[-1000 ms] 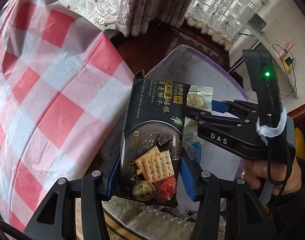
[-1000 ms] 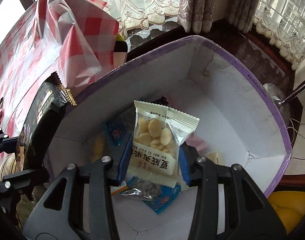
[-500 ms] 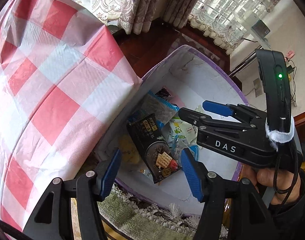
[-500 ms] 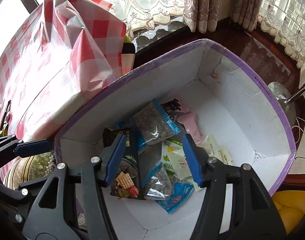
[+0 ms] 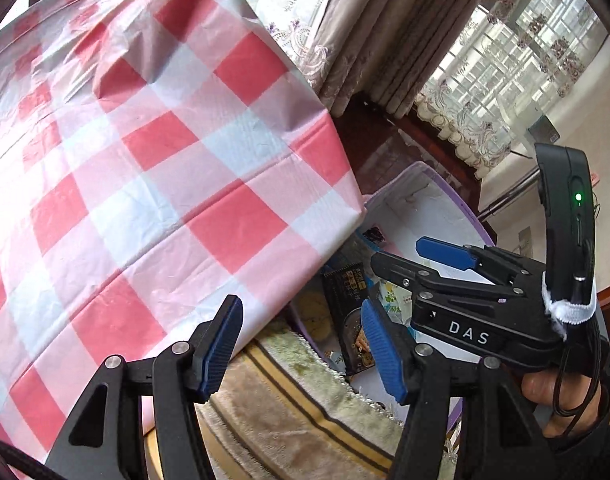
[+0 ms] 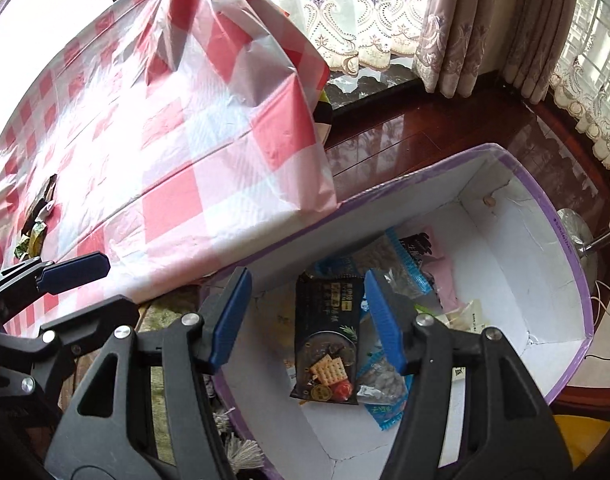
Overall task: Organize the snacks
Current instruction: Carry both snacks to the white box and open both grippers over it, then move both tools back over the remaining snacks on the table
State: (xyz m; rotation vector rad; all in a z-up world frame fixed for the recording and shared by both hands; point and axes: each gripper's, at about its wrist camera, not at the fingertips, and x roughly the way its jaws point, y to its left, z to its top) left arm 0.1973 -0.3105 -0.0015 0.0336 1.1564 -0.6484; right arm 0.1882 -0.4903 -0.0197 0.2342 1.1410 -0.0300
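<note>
Black cracker pack (image 6: 327, 342) lies in box (image 6: 553, 280), below right tongs (image 6: 309, 318) | both tongs spread, empty, just widened

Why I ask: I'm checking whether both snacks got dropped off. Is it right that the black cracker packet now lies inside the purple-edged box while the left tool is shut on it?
Not quite. The black cracker packet does lie inside the purple-edged box, but the left tool is open and holds nothing. Its blue pads stand apart over the checked tablecloth and the box edge. The left wrist view shows this.

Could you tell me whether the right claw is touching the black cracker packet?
Apart: the right wrist view shows the right claw open above the black cracker packet lying in the box.
</note>
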